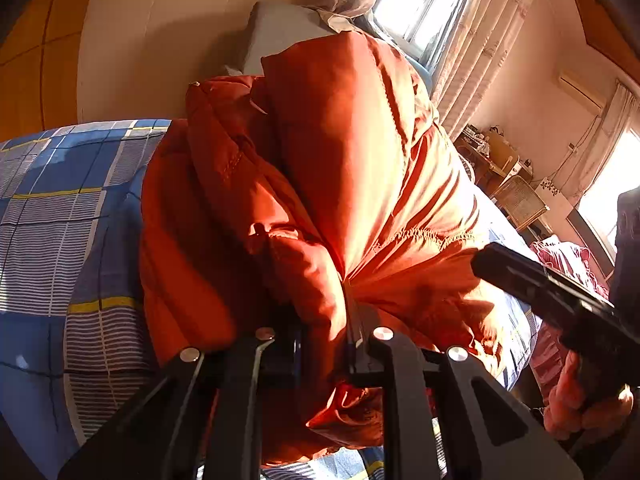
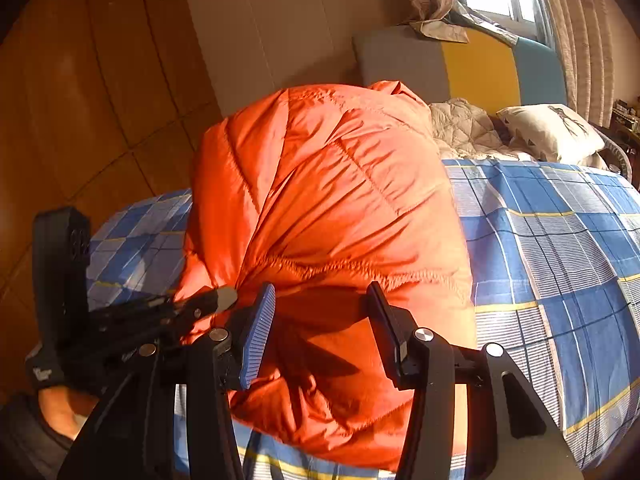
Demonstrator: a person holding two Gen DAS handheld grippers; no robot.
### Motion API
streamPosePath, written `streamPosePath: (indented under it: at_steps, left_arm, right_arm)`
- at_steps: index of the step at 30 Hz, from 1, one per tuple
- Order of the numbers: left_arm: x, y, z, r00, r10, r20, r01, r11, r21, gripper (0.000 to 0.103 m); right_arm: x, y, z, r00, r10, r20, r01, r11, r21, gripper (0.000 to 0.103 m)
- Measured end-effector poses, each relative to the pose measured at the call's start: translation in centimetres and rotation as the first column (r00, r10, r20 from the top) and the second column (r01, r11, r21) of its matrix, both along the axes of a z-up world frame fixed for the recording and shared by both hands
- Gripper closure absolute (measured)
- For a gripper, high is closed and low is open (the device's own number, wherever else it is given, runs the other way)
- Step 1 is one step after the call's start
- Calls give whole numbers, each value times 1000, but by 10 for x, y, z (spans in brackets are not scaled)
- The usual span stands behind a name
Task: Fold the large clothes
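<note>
Nearby, pillow, quilt, headboard

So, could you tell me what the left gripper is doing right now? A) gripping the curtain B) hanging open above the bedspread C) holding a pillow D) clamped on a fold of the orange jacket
D: the left gripper is pinched shut on bunched fabric of the orange jacket.

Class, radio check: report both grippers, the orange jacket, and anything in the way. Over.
Left gripper shut on orange jacket. Right gripper open over the hem, gripping nothing. Jacket bunched on checked bedspread. Nothing in the way.
</note>
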State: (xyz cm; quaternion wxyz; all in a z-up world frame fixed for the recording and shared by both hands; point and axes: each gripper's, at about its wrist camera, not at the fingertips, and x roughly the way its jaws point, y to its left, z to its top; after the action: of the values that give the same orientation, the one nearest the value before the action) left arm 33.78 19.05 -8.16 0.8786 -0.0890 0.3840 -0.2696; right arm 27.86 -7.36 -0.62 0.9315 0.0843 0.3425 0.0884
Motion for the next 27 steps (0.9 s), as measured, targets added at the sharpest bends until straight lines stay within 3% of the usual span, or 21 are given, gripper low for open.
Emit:
streamPosePath:
  at_steps: [6, 7, 9, 14, 17, 24, 27]
  left_arm:
    - [-7, 15, -7, 1000, 18, -8, -18, 1000, -11, 97]
    - [-7, 19, -13, 998, 49, -24, -49, 999, 24, 98]
    - [-6, 25, -19, 998, 43, -50, -42, 999, 16, 98]
    - [-5, 16, 2, 1000, 21, -18, -20, 999, 36, 97]
    - [0, 13, 14, 999, 29, -13, -29, 999, 13, 92]
    - [-6, 40, 50, 990, 126, 60, -124, 992, -30, 66]
    - [3, 37, 70, 986, 124, 109, -122, 992, -24, 66]
  right_arm:
    - [36, 12, 7, 998, -36, 43, 37, 999, -39, 55]
    - [42, 13, 9, 998, -42, 42, 43, 998, -37, 55]
    - [53, 18, 14, 998, -47, 38, 48, 998, -47, 55]
    - [69, 15, 1, 998, -64, 18, 65, 996, -59, 55]
    - [67, 15, -3, 999, -51, 5, 51, 998, -44, 55]
    - [69, 19, -7, 1000, -23, -7, 23, 999, -38, 55]
    - [67, 23, -8, 1000, -15, -2, 15, 999, -49, 55]
